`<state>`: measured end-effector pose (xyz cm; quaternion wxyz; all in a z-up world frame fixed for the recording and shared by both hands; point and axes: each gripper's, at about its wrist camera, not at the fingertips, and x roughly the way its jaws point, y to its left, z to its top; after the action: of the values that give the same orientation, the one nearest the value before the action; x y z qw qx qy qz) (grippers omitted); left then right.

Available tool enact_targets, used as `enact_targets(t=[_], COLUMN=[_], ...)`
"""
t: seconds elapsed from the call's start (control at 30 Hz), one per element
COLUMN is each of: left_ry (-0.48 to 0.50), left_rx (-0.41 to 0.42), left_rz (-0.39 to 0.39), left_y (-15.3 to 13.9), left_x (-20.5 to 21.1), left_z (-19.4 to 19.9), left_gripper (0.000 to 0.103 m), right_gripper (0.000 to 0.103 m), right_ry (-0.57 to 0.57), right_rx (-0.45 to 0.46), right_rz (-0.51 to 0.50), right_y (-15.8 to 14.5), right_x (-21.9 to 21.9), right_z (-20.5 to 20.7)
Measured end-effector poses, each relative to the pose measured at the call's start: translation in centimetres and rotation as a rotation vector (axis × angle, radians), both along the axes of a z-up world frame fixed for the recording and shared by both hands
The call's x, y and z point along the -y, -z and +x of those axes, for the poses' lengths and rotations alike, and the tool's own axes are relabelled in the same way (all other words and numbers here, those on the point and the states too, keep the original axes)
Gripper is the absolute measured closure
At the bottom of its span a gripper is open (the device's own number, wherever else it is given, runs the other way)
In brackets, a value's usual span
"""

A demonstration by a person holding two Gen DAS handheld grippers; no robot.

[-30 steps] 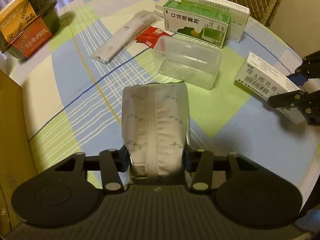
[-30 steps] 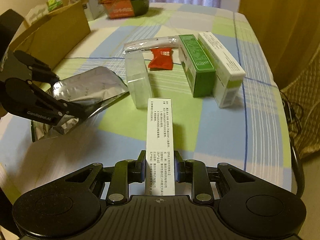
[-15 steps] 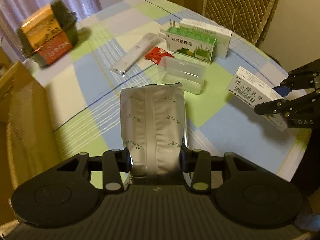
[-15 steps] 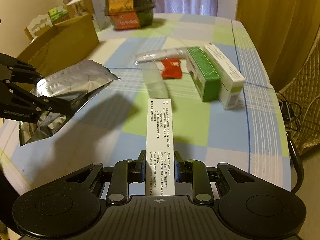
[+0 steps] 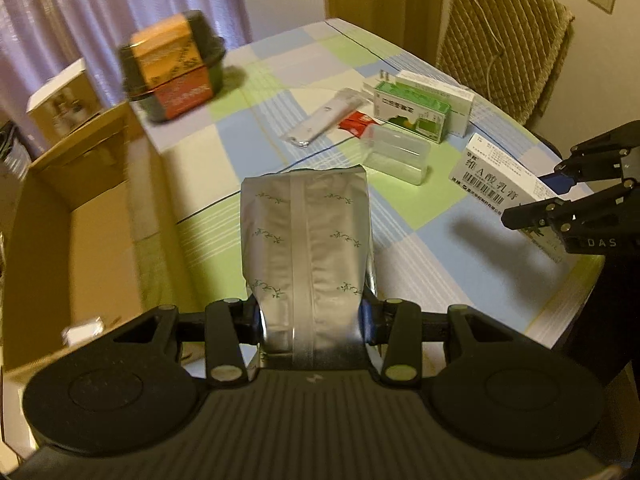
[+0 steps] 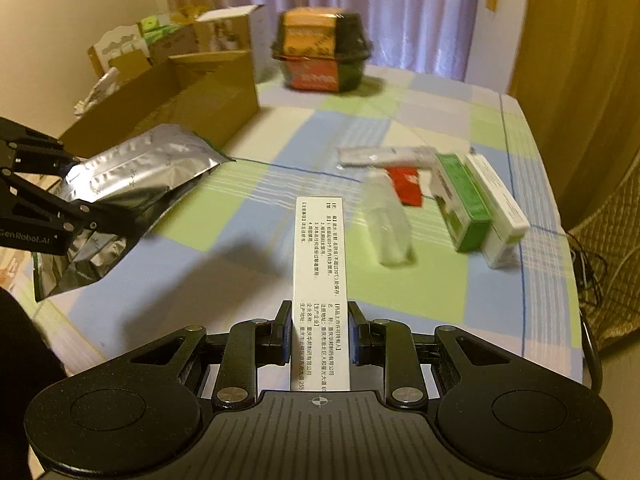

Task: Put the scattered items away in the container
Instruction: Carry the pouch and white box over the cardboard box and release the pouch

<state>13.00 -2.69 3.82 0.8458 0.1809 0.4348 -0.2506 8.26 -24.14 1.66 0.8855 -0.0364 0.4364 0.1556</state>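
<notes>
Left gripper [image 5: 310,316] clamps a silver foil pouch [image 5: 306,240] while, at three o'clock, the "DAS"-marked right gripper [image 6: 319,334] grips a white box [image 6: 320,280] printed in Chinese.

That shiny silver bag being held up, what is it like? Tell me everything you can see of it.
The silver bag is a foil-looking pouch, crinkled and reflective, with a flat seam strip down its middle and small dark leafy motifs printed in rows. Its far end is sealed flat. The left hand-held gripper pinches its near end between both fingers, holding it lifted clear of the checked tablecloth, stretched forward. The cardboard box stands to its left. Nothing else touches it.
</notes>
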Motion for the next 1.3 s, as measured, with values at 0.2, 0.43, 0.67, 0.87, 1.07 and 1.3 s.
enact_targets(t=[0.2,0.43,0.67,0.87,1.07,1.3], left_ry=[-0.065,-0.117,-0.179,-0.271,-0.328,-0.310], left_rx=[0.025,0.064,0.147,0.187,0.153,0.100], left_rz=[-0.017,-0.013,0.005,0.000,-0.014,-0.008], left_y=[-1.3,-3.0,-6.3,-7.8,-5.2,-1.3], left_x=[-3.6,-7.7,-12.4,-16.4,-18.2,-18.2], left_z=[-1.4,-1.4,1.9,7.3,12.9,17.5], left_gripper=[0.065,0.065,0.065,0.065,0.065,0.065], right_gripper=[0.074,0.074,0.074,0.074,0.075,0.075], right_ry=[-0.060,-0.140,-0.214,-0.248,-0.253,-0.251], right_rx=[0.030,0.045,0.123,0.135,0.105,0.075], right_rz=[0.003,0.027,0.068,0.114,0.127,0.150], right_y=[-1.5,-2.6,-6.7,-8.3,-6.9,-5.0], right_x=[-3.4,-7.6,-12.8,-17.5,-20.6,-21.4], right_z=[0.1,1.0,5.0,10.1,14.7,17.9])
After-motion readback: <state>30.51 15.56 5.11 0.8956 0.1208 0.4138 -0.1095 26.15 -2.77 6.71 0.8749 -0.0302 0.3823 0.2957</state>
